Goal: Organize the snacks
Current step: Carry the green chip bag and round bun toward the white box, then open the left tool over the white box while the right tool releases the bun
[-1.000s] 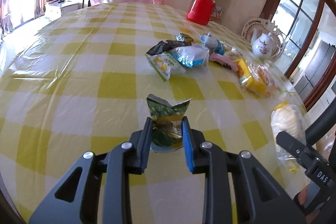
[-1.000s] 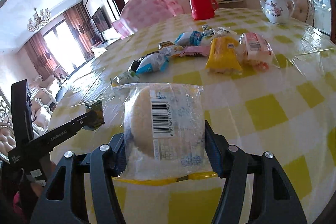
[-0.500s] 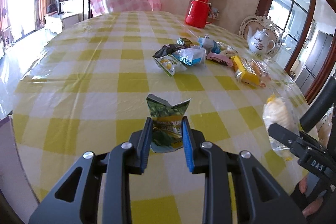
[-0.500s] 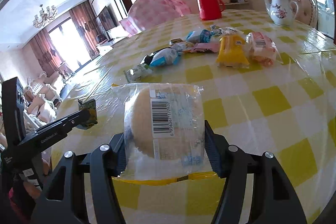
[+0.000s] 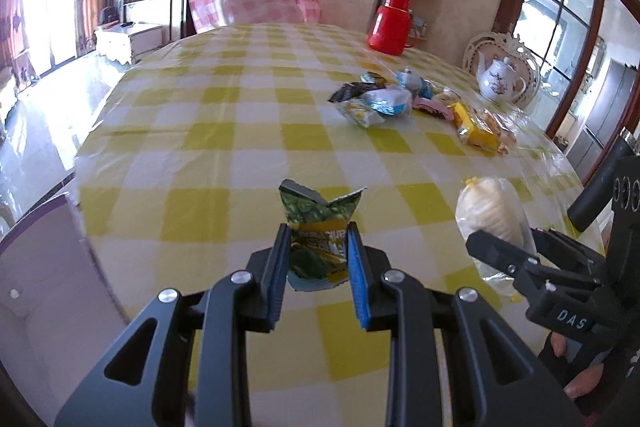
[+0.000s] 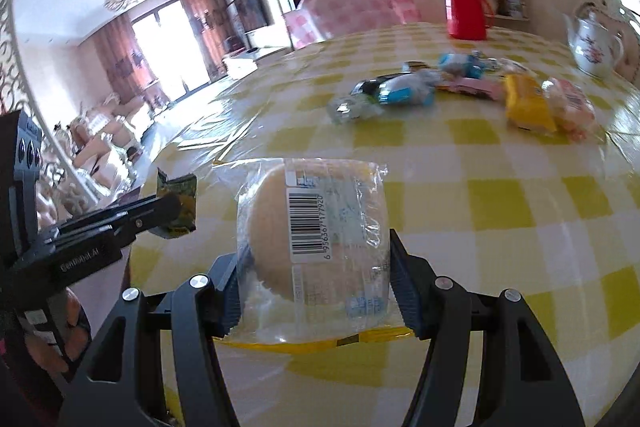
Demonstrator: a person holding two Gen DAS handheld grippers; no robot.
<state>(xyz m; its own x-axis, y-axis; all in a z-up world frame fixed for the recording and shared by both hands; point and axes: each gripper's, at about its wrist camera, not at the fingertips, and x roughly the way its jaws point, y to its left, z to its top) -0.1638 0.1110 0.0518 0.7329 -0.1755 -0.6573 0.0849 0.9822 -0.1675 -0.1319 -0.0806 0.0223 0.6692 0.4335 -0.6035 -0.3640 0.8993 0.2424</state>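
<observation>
Low in each frame, the left gripper [image 5: 318,255] pinches a light, crinkly green packet [image 5: 320,223] mid-body, while the right gripper [image 6: 314,285] clamps a soft, squashable wrapped bun [image 6: 312,231] by its sides.

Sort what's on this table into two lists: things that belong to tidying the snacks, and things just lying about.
Part of the job:
- green snack packet, held in the left tongs
- wrapped round cake, held in the right tongs
- pile of snack packets further back on the table

Just lying about:
- red flask
- white teapot
- checked tablecloth
</observation>
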